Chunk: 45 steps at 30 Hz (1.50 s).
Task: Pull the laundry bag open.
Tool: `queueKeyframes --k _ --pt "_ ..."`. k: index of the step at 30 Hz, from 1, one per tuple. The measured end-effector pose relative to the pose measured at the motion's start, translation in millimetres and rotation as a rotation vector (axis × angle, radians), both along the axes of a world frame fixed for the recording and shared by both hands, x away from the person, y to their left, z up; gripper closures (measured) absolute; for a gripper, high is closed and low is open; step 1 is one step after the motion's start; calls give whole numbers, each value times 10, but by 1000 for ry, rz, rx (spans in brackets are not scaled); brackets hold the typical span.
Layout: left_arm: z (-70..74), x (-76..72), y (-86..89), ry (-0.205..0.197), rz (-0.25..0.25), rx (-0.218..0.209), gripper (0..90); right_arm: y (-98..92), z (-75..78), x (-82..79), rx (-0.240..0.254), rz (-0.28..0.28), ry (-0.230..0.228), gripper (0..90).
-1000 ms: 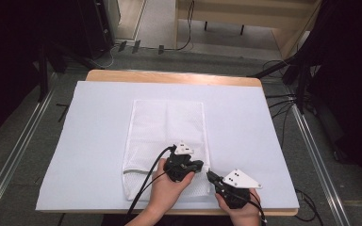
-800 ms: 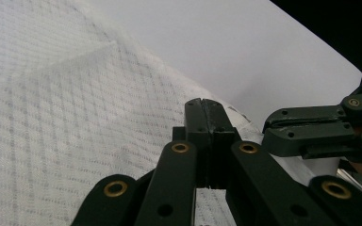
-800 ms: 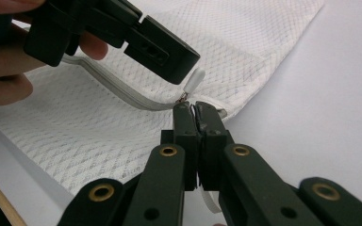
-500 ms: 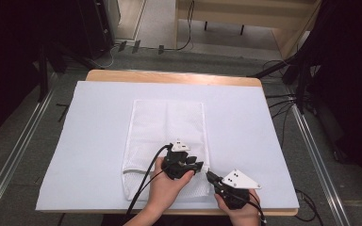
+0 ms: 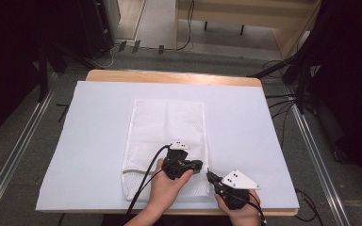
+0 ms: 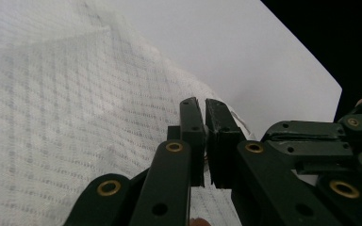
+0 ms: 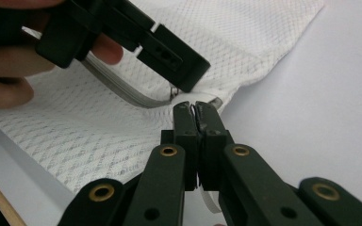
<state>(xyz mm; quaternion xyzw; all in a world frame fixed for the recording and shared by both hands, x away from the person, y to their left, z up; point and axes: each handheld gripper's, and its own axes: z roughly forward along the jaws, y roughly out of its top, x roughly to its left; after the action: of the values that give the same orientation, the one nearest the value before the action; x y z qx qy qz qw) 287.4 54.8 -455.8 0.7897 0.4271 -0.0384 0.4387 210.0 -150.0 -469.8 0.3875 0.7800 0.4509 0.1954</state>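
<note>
A white mesh laundry bag lies flat on the white sheet. Both grippers meet at its near right corner. My left gripper points right over the bag. Its jaws have just closed to a thin slit, and in the right gripper view its tip sits on the small metal zipper pull at the end of the grey zipper. My right gripper is shut on a white tab at the bag's corner.
The sheet covers a wooden table whose near edge lies just under my hands. The left gripper's black cable trails across the bag's near end. Metal rails and loose cables run on the floor beside the table.
</note>
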Motion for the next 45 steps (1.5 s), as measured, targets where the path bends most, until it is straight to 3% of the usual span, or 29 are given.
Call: queueKeyframes --k 4,9,26,45 --pt "36 -44 29 -56 2 18 878 7 18 -6 -1 4 -3 900" --pt "49 -83 72 -97 12 27 879 13 73 -38 -13 -2 -36 900" --pt "34 -111 343 -114 52 41 878 -16 101 -31 -14 5 -28 900" --pt "-21 -103 811 -103 118 49 877 -7 98 -22 -39 48 -17 900"
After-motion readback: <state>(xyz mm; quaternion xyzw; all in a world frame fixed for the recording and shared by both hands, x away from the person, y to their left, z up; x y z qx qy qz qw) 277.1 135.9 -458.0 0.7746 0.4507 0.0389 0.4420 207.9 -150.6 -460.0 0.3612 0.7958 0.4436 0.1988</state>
